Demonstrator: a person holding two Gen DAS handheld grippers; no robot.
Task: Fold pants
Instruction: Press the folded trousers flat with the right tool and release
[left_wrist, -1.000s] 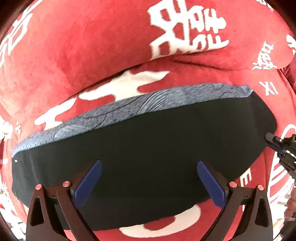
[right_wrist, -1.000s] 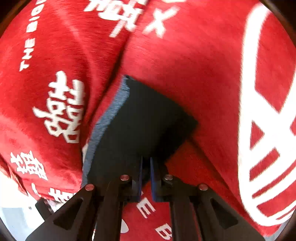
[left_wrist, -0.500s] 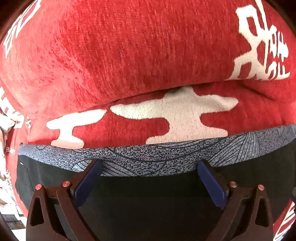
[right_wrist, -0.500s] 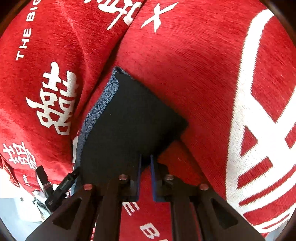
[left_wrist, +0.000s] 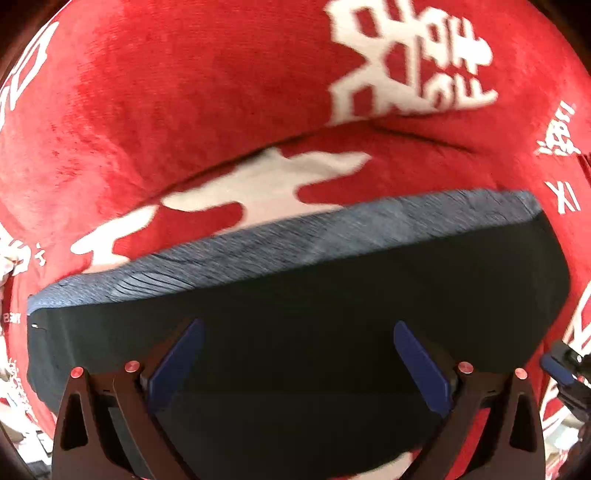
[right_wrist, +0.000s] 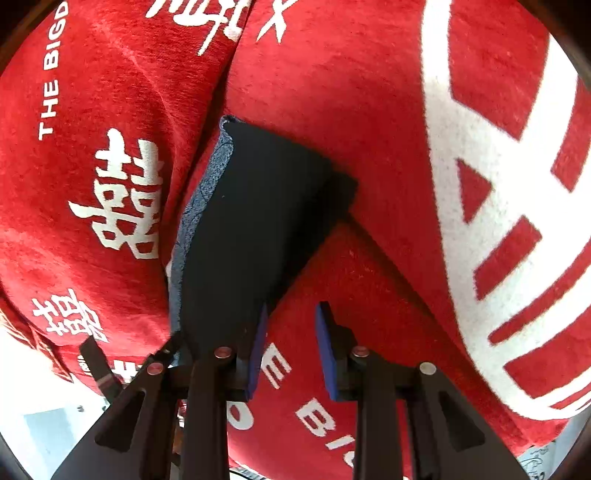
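Note:
The pants (left_wrist: 295, 314) lie folded into a flat black block with a blue-grey patterned band along the far edge, on a red cover. My left gripper (left_wrist: 295, 354) is open, its blue pads wide apart above the black cloth, holding nothing. In the right wrist view the pants (right_wrist: 258, 221) run away from me as a narrow dark wedge. My right gripper (right_wrist: 290, 339) is open with a small gap, at the near right corner of the pants, its left pad against the cloth edge, its right pad over the red cover.
The red plush cover (left_wrist: 184, 110) with white characters and letters drapes a sofa seat and backrest; the crease between them runs just behind the pants. The right gripper's tip (left_wrist: 565, 365) shows at the left view's right edge. Pale floor (right_wrist: 44, 417) lies lower left.
My right gripper has opened and let go of the pants' corner. My left gripper swung forward toward the patterned band, then back over the black cloth, staying open.

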